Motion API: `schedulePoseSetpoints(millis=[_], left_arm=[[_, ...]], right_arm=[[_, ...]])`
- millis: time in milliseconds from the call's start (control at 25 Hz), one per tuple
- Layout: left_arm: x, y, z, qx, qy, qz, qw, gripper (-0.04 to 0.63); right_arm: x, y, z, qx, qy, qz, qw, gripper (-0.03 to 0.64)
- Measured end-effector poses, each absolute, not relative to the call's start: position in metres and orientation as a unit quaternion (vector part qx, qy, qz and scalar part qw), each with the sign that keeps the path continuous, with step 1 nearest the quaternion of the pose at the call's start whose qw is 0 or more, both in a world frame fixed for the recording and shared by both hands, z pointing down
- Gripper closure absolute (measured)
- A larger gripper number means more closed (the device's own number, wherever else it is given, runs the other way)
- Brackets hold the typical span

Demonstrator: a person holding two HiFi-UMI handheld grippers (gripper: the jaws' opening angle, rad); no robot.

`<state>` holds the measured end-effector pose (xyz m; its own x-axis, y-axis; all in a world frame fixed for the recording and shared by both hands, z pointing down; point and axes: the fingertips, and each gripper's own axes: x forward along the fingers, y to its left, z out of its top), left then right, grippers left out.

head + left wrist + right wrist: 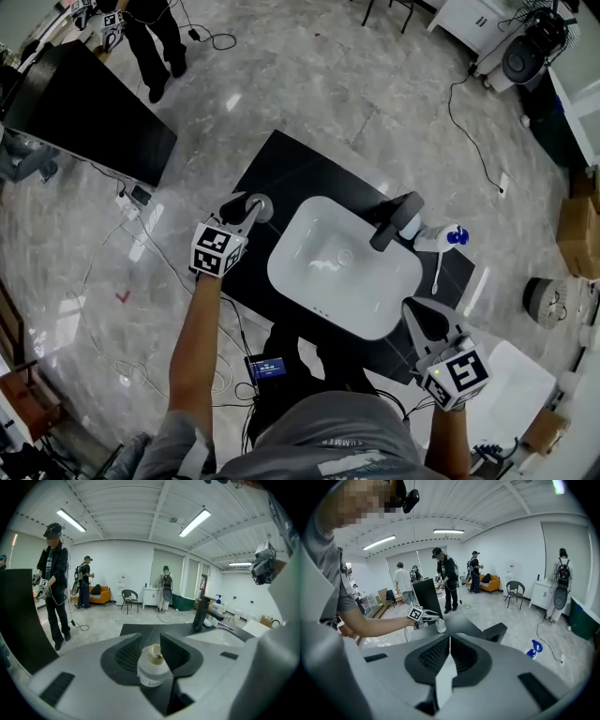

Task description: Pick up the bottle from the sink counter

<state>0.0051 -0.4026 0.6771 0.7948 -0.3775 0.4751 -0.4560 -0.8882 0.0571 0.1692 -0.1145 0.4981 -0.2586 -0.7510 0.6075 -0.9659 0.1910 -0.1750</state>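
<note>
A small clear bottle point(260, 206) with a gold cap stands on the black sink counter point(281, 161), left of the white basin point(292, 281). My left gripper point(248, 214) is at the bottle. In the left gripper view the bottle point(153, 666) stands between the jaws of this gripper point(151, 641), its cap in the gap with a little space on each side. The right gripper view shows the bottle point(440, 626) at the left gripper's tips. My right gripper point(417, 314) hovers over the counter's near right corner, and in its own view the gripper point(450, 641) is shut on nothing.
A black faucet point(396, 220) stands behind the basin, with a white pump dispenser point(446, 237) with a blue top to its right. A dark panel point(89, 112) stands at the far left. Cables lie on the floor point(141, 272). Several people stand farther off in the room.
</note>
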Motion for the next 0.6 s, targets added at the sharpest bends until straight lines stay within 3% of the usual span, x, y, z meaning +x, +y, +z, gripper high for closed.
schedulePoseSetpoints(millis=[200, 600], left_arm=[[0.008, -0.405, 0.689, 0.943, -0.223, 0.235, 0.081, 0.397], [0.018, -0.397, 0.685, 0.959, -0.201, 0.193, 0.055, 0.314]], right_arm=[[0.168, -0.117, 0.504, 0.573, -0.745, 0.276, 0.200, 0.612], [0.169, -0.122, 0.514, 0.567, -0.744, 0.290, 0.203, 0.612]])
